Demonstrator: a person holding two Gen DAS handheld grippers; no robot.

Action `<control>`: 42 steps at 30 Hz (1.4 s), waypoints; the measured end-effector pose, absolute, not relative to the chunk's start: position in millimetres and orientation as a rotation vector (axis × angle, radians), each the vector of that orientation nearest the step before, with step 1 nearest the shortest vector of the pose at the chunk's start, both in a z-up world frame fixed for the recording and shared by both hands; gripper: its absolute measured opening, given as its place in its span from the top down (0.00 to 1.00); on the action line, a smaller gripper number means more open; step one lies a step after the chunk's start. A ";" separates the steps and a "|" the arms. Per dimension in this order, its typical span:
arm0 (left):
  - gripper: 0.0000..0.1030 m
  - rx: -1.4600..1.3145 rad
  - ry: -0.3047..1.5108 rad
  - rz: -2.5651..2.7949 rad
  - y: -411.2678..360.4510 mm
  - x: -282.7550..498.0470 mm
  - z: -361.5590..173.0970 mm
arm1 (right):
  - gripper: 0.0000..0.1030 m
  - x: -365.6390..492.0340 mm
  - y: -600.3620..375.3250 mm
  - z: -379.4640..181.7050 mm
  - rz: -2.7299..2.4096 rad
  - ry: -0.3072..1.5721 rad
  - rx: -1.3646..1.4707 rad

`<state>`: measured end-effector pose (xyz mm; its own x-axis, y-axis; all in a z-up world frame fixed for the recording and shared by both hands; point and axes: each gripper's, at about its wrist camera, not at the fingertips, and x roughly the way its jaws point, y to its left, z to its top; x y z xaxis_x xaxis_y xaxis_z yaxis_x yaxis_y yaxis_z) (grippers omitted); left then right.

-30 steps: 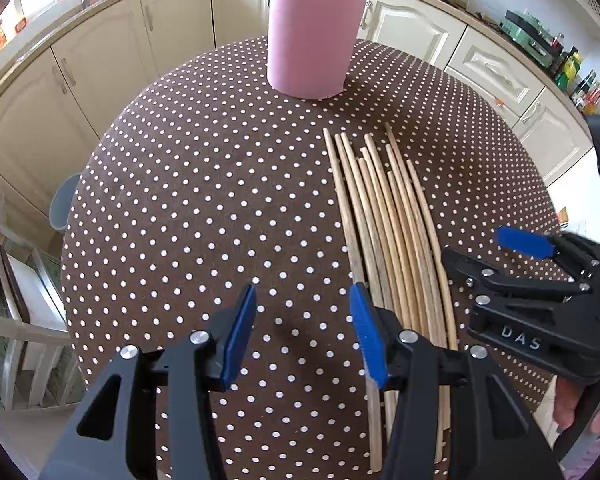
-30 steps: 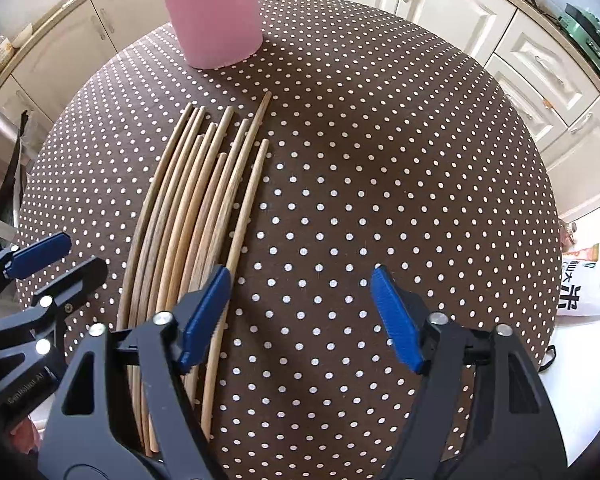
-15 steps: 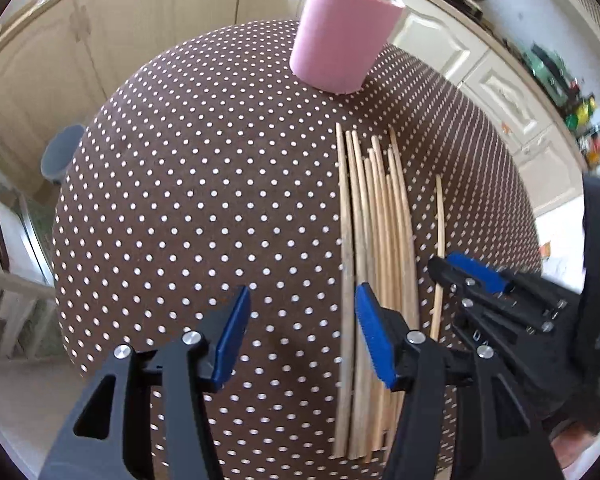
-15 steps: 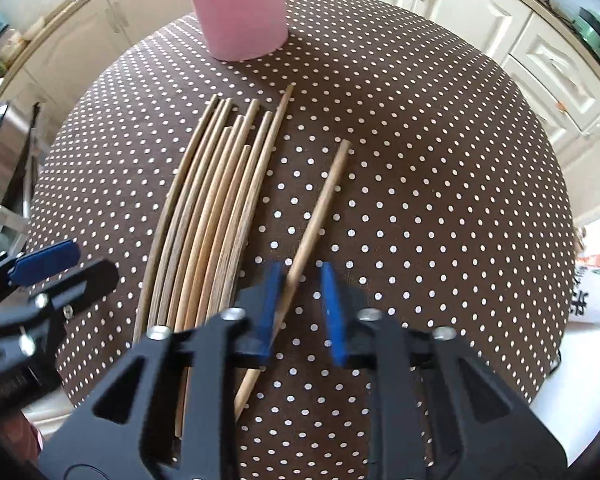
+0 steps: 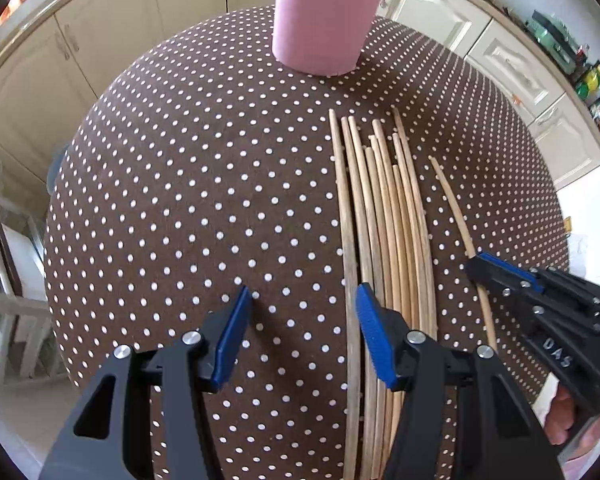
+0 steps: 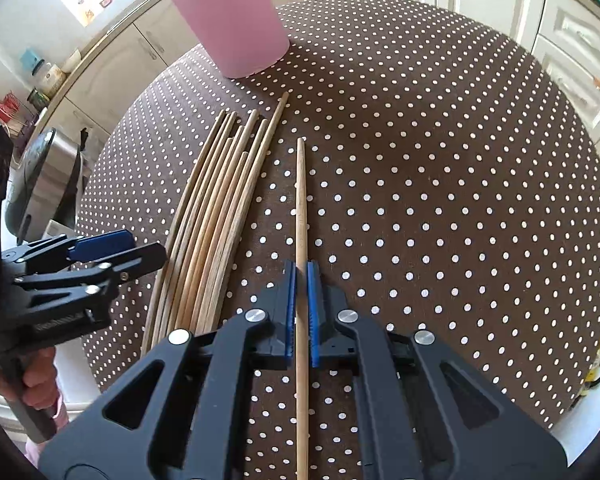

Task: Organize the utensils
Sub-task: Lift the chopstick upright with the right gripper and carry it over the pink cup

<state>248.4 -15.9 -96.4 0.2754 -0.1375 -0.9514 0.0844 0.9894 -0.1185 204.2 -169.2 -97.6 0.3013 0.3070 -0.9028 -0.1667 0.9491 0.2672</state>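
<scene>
Several wooden chopsticks (image 5: pixel 384 216) lie side by side on the brown polka-dot table (image 5: pixel 188 184); they also show in the right wrist view (image 6: pixel 212 204). A pink cup (image 5: pixel 326 12) stands at the far side, also in the right wrist view (image 6: pixel 236 20). My right gripper (image 6: pixel 301 276) is shut on one chopstick (image 6: pixel 300 200), held apart from the pile; it shows in the left wrist view (image 5: pixel 452 216) too. My left gripper (image 5: pixel 302 312) is open and empty, just left of the pile, its right finger (image 5: pixel 374 336) over the leftmost sticks.
Cream kitchen cabinets (image 5: pixel 100 40) ring the round table. A wooden chair (image 5: pixel 4 320) stands off the table's left edge. A metal appliance (image 6: pixel 40 184) sits off the left in the right wrist view. A stick pokes out of the pink cup.
My right gripper closed on one chopstick and drew it out of the pile to the right. My left gripper stayed open and moved closer to the pile.
</scene>
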 end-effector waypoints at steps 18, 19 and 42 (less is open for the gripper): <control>0.93 -0.134 1.178 -0.167 -6.5 274.0 -101.1 | 0.94 229.7 -191.8 -81.7 0.272 1.199 0.187; 0.93 -0.139 1.173 -0.164 -2.6 270.4 -101.0 | 0.94 229.0 -196.0 -80.4 0.273 1.187 0.196; 0.94 -0.114 0.753 -0.226 31.4 223.6 -0.4 | 0.94 215.3 -260.9 21.3 0.279 0.782 0.357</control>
<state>223.6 31.4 -0.4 0.7068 -0.2440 -0.6640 0.1627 0.9696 -0.1831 215.3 -260.9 21.3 0.6781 0.3732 -0.6332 -0.1125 0.9040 0.4124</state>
